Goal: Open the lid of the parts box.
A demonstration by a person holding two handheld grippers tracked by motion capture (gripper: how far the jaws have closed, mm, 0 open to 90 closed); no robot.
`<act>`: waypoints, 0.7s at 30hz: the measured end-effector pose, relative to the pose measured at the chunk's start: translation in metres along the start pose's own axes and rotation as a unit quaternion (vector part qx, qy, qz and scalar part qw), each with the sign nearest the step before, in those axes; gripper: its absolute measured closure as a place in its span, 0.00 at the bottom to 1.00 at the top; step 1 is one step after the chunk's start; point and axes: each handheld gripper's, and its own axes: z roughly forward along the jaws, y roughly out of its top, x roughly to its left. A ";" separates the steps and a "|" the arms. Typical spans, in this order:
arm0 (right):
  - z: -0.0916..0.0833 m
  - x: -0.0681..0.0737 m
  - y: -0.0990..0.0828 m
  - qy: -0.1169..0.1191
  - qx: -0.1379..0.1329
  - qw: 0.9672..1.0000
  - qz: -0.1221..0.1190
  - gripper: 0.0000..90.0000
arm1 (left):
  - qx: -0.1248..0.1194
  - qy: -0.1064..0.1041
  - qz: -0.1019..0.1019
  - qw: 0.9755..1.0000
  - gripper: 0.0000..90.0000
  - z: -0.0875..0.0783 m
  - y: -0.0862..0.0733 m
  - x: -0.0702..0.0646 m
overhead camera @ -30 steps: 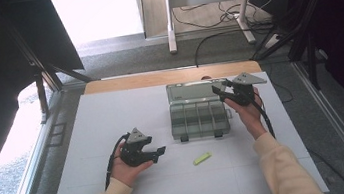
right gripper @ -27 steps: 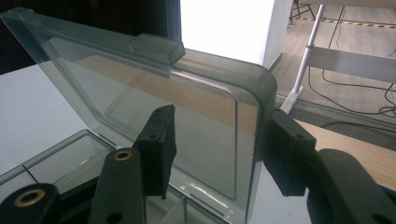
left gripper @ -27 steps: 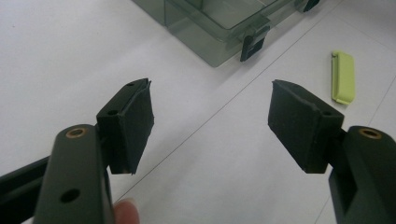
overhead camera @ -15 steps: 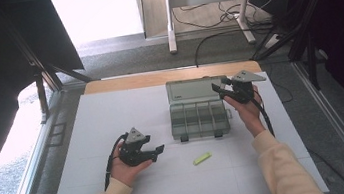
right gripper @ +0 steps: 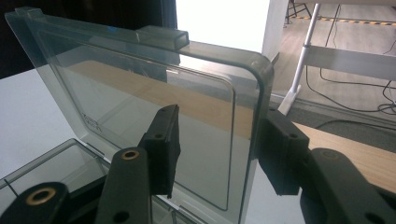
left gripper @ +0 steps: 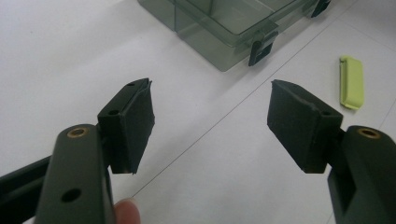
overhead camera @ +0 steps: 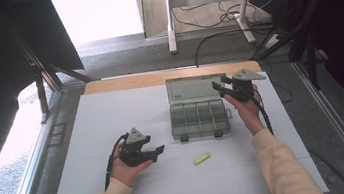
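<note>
Status: my left tool [overhead camera: 159, 150] rests near me on the table [overhead camera: 89, 138], jaws apart, empty; yellow-green clip [overhead camera: 202, 158] unpicked beside it. Farther off, box [overhead camera: 199, 119] stands open; my right tool [overhead camera: 219, 85] straddles its lid [right gripper: 140, 107] edge, jaws just closing, not clamped. Loading remains.

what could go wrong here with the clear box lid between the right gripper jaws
The right gripper straddles the side edge of the clear grey plastic lid, jaws just closing; a thin-edge grip could slip and the lid drop. Pulling it could drag the compartment box toward the small yellow-green flat piece.
</note>
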 end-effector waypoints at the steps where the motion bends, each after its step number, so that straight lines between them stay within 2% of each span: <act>1: 0.000 0.000 0.000 0.000 0.000 1.000 0.000 0.58 | 0.001 0.000 0.000 1.000 0.36 0.000 0.000 0.000; 19: 0.003 -0.003 0.002 -0.002 0.002 1.000 0.008 0.60 | 0.010 -0.005 0.003 1.000 0.35 0.003 -0.001 -0.002; 21: 0.003 -0.003 0.002 -0.002 0.003 1.000 0.008 0.60 | 0.012 -0.006 0.009 1.000 0.35 0.004 -0.001 -0.002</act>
